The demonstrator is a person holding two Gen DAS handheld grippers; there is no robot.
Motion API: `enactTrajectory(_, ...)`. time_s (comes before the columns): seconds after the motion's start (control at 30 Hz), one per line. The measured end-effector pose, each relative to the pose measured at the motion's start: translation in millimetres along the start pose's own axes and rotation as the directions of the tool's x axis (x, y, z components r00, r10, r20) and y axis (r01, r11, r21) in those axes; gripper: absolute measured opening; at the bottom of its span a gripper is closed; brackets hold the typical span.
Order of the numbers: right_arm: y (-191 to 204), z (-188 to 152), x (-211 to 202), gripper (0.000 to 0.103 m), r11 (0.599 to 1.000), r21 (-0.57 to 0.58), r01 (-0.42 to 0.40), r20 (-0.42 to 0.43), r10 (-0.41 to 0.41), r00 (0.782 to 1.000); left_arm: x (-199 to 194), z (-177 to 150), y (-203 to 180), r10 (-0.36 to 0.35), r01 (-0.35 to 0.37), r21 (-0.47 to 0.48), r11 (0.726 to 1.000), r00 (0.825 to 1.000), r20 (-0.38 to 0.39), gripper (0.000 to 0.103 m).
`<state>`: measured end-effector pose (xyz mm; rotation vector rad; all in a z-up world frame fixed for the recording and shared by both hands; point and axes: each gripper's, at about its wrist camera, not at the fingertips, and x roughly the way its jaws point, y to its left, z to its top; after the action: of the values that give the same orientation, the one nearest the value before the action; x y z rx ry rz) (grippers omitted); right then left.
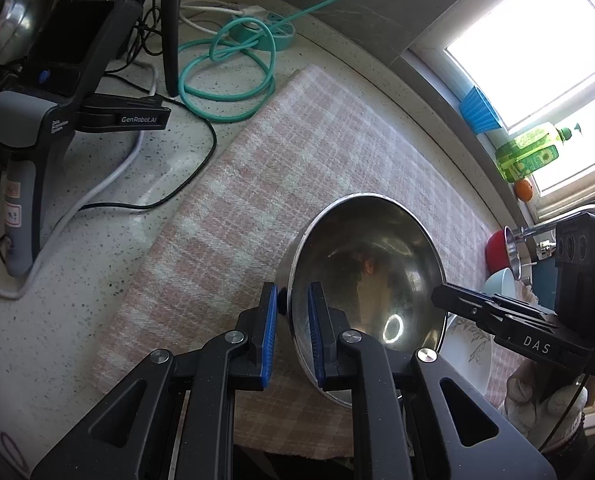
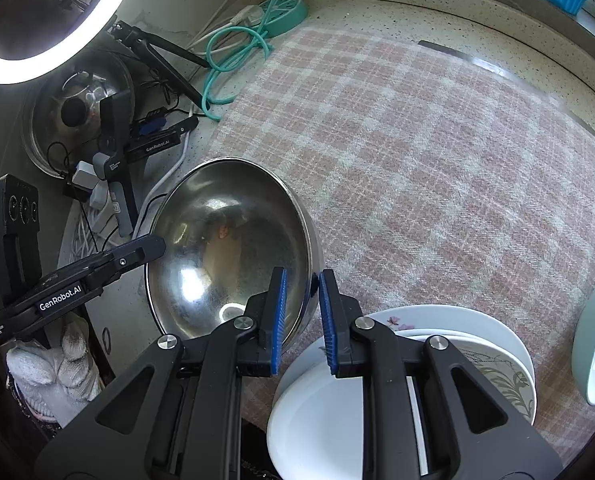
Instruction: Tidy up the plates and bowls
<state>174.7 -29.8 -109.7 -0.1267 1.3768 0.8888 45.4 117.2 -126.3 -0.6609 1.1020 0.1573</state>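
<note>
A steel bowl (image 1: 369, 264) (image 2: 225, 240) hangs tilted over the pink checked cloth (image 1: 297, 168) (image 2: 437, 168), held by both grippers at opposite rims. My left gripper (image 1: 293, 300) is shut on the bowl's left rim, one blue pad inside and one outside. My right gripper (image 2: 303, 280) is shut on the right rim the same way; its tip (image 1: 437, 298) shows in the left wrist view, and the left gripper's tip (image 2: 157, 246) shows in the right wrist view. Stacked white plates (image 2: 477, 332) (image 1: 469, 344) lie under the right gripper. A pale green bowl (image 2: 593, 344) stands at the far right.
A red bowl (image 1: 495, 246) and a light blue bowl (image 1: 501, 280) sit near the tap. A teal cable (image 1: 225, 60), a power strip (image 2: 285, 12), a spare gripper on a stand (image 1: 57, 92), a ring light (image 2: 37, 40) and a pot lid (image 2: 73, 112) crowd the left counter.
</note>
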Motion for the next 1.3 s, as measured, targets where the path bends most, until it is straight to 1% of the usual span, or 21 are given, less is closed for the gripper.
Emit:
enactTrajectory(0.2, 0.1, -0.6, -1.4, 0.018, 1.0, -0.013, 0.009, 0.011, -0.009, 1.0, 2.7, -1.3, -3.6, 0.016, -0.016, 0.014, 1.0, 1.0, 0.004, 0.013)
enactTrajectory(0.27, -1.1, -0.3, -3.8, 0.021, 1.0, -0.013, 0.014, 0.021, -0.014, 1.0, 2.6, -0.8, -3.7, 0.017, -0.017, 0.015, 1.0, 1.0, 0.006, 0.014)
enactTrajectory(0.3, -1.9, -0.1, -5.0, 0.028, 1.0, -0.012, 0.016, 0.026, -0.015, 1.0, 1.9, -0.7, -3.8, 0.02, -0.02, 0.017, 1.0, 1.0, 0.009, 0.014)
enactTrajectory(0.33, -2.7, 0.0, -6.8, 0.04, 1.0, -0.009, 0.014, 0.032, -0.013, 0.999, 0.8, -0.4, -3.8, 0.022, -0.022, 0.019, 1.0, 1.0, 0.014, 0.014)
enactTrajectory(0.37, -3.1, -0.2, -9.0, 0.046, 1.0, -0.007, 0.01, 0.041, -0.01, 0.999, -0.2, 0.2, -3.6, 0.023, -0.023, 0.02, 1.0, 1.0, 0.019, 0.014)
enactTrajectory(0.4, -3.4, -0.2, -11.6, 0.056, 1.0, -0.008, 0.009, 0.053, -0.008, 0.999, -1.1, 0.6, -3.5, 0.024, -0.024, 0.021, 0.999, 0.999, 0.022, 0.014)
enactTrajectory(0.43, -2.6, -0.3, -14.0, 0.06, 1.0, -0.012, 0.011, 0.064, -0.011, 0.998, -2.2, 1.0, -3.5, 0.025, -0.026, 0.021, 0.999, 0.999, 0.027, 0.014)
enactTrajectory(0.47, -1.3, 0.0, -16.3, 0.062, 1.0, -0.018, 0.016, 0.073, -0.015, 0.997, -3.0, 1.8, -3.1, 0.026, -0.026, 0.02, 0.999, 0.999, 0.029, 0.015)
enactTrajectory(0.5, 0.1, -0.1, -18.4, 0.068, 0.999, -0.025, 0.023, 0.081, -0.021, 0.996, -3.6, 2.6, -2.8, 0.026, -0.027, 0.019, 0.999, 0.999, 0.031, 0.018)
enactTrajectory(0.53, 0.9, 0.0, -20.6, 0.074, 0.999, -0.029, 0.029, 0.091, -0.026, 0.995, -4.2, 3.5, -2.8, 0.026, -0.027, 0.016, 1.0, 0.999, 0.034, 0.028)
enactTrajectory(0.57, 1.6, -0.1, -23.3, 0.076, 0.999, -0.029, 0.03, 0.106, -0.027, 0.994, -5.2, 4.3, -3.0, 0.025, -0.025, 0.016, 1.0, 0.999, 0.041, 0.034)
enactTrajectory(0.6, 1.4, -0.6, -26.3, 0.079, 0.999, -0.027, 0.029, 0.124, -0.025, 0.992, -6.4, 5.0, -3.6, 0.026, -0.027, 0.018, 0.999, 0.998, 0.049, 0.036)
enactTrajectory(0.67, 0.2, -1.3, -31.8, 0.08, 0.999, -0.016, 0.031, 0.154, -0.028, 0.988, -8.0, 6.5, -6.4, 0.034, -0.036, 0.027, 0.999, 0.998, 0.06, 0.038)
enactTrajectory(0.7, -0.9, -1.5, -34.1, 0.08, 0.999, -0.01, 0.034, 0.164, -0.032, 0.986, -8.5, 7.3, -7.7, 0.036, -0.038, 0.031, 0.999, 0.997, 0.063, 0.04)
enactTrajectory(0.73, -2.0, -1.7, -35.9, 0.08, 0.999, -0.004, 0.036, 0.171, -0.035, 0.985, -9.0, 8.0, -8.8, 0.036, -0.038, 0.035, 0.999, 0.997, 0.066, 0.046)
enactTrajectory(0.77, -3.1, -1.8, -37.5, 0.08, 0.999, 0.002, 0.037, 0.175, -0.036, 0.984, -9.7, 8.7, -10.1, 0.036, -0.039, 0.039, 0.998, 0.997, 0.07, 0.048)
enactTrajectory(0.83, -7.8, -3.0, -41.4, 0.081, 0.999, 0.022, 0.027, 0.184, -0.03, 0.982, -11.4, 9.7, -13.7, 0.039, -0.044, 0.052, 0.998, 0.996, 0.08, 0.048)
enactTrajectory(0.93, -18.2, -5.8, -48.7, 0.088, 0.998, 0.068, 0.006, 0.205, -0.02, 0.979, -15.4, 11.9, -20.1, 0.044, -0.051, 0.07, 0.996, 0.994, 0.099, 0.048)
enactTrajectory(1.07, -32.4, -13.3, -64.7, 0.09, 0.993, 0.114, 0.011, 0.25, -0.039, 0.967, -21.3, 15.1, -31.0, 0.039, -0.051, 0.093, 0.994, 0.991, 0.129, 0.048)
enactTrajectory(1.13, -39.0, -18.6, -74.7, 0.096, 0.992, 0.124, 0.016, 0.277, -0.05, 0.96, -23.2, 16.3, -37.3, 0.031, -0.046, 0.107, 0.993, 0.99, 0.139, 0.048)
enactTrajectory(1.3, -58.5, -35.1, -104.9, 0.102, 0.989, 0.141, 0.043, 0.355, -0.092, 0.93, -25.6, 18.6, -56.4, 0.009, -0.031, 0.141, 0.989, 0.988, 0.153, 0.048)
